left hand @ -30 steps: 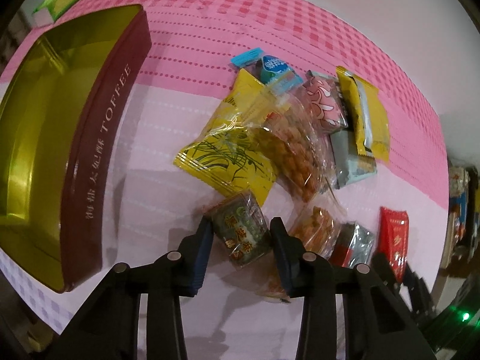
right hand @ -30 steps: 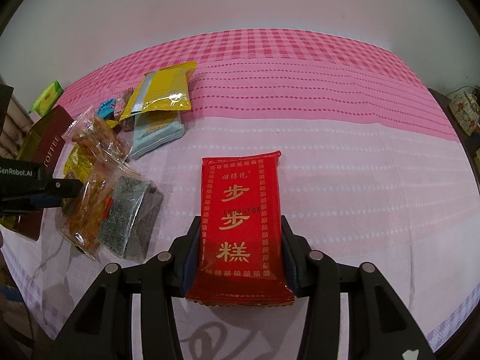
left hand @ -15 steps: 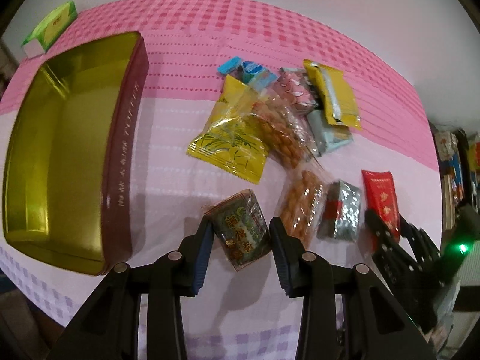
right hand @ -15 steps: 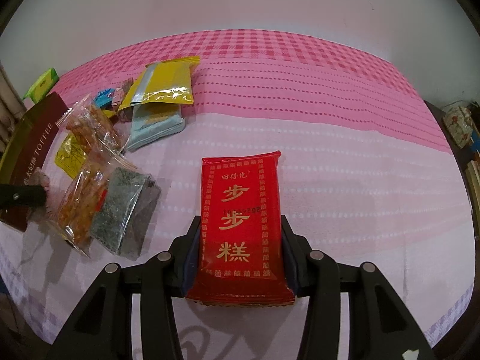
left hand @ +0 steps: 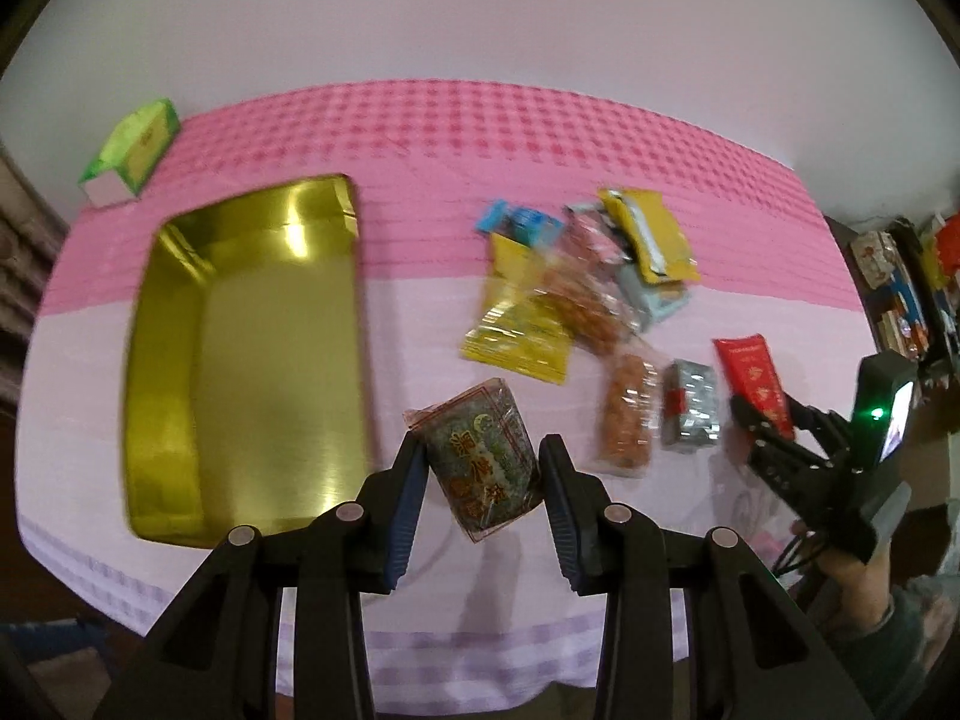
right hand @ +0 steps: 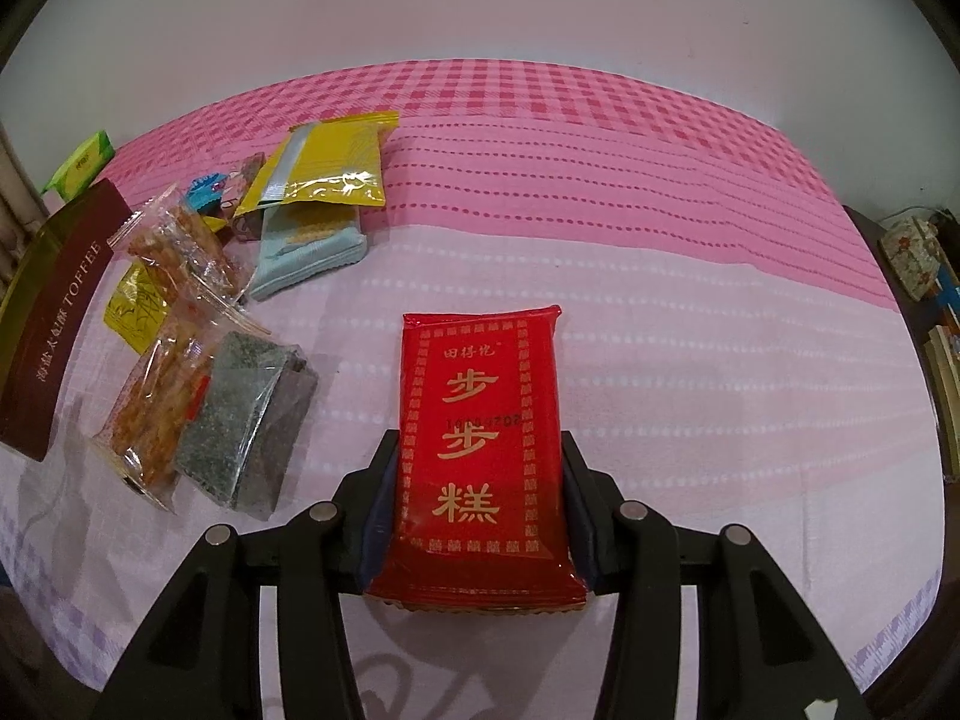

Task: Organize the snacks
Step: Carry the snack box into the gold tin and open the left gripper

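Observation:
My left gripper (left hand: pixel 482 468) is shut on a dark green snack packet (left hand: pixel 474 438) and holds it tilted above the tablecloth, just right of the open gold tin (left hand: pixel 138 360). My right gripper (right hand: pixel 478 450) is shut on a red packet with gold characters (right hand: pixel 480 372), low over the pink cloth. In the left wrist view that red packet (left hand: pixel 750 369) and the right gripper (left hand: pixel 765 420) appear at the right, held by a hand. The tin's maroon wall (right hand: pixel 54 324) reads TOFFEE.
A loose pile of snacks lies between tin and red packet: a yellow packet (left hand: pixel 519 330), an orange cracker bag (left hand: pixel 627 414), a silver packet (left hand: pixel 690 411) and several more behind. A green box (left hand: pixel 135 153) sits at the far left corner. Shelves stand off the table's right edge.
My left gripper has risen with the dark green packet, lifting it off the cloth, so the tin and pile look smaller and farther. The right gripper and red packet stayed put.

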The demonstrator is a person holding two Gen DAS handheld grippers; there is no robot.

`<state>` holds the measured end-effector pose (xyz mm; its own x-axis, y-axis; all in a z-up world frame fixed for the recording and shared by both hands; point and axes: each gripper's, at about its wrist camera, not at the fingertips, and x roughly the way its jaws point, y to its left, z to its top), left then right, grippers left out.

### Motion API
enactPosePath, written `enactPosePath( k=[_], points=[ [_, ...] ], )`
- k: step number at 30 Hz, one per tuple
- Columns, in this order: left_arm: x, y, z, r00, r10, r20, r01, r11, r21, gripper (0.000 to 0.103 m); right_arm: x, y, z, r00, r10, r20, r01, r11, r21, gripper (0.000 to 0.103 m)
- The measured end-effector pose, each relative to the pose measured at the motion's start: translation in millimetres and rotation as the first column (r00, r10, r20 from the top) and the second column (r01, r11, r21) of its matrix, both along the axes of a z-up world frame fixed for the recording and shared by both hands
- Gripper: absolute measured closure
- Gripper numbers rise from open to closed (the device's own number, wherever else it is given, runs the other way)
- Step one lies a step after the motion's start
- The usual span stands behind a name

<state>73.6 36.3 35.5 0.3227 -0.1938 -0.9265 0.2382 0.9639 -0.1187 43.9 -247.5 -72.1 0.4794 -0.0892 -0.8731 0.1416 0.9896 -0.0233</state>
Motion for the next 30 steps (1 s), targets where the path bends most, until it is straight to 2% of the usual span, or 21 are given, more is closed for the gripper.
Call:
enactPosePath(
  k=[6,12,23,30],
  points=[
    [12,47,-7,0.998,0.061,0.016,-0.062,0.997,0.053,0.064,0,1,0,1.0,-0.01,-0.001,0.01,1.0,0.002,0.059],
    [26,95,-36,0.992,0.126,-0.002,-0.125,0.986,0.107,0.064,2,2,1,0.999,-0.036,-0.006,0.036,0.999,0.001,0.059],
    [33,122,-78,0.989,0.144,-0.025,-0.14,0.981,0.136,0.064,1,1,6,0.995,-0.103,-0.009,0.103,0.995,0.004,0.061],
    [33,134,-85,0.987,0.162,-0.024,-0.156,0.975,0.157,0.064,-4,7,32,0.99,-0.129,0.049,0.128,0.992,0.023,0.061]
  ],
)
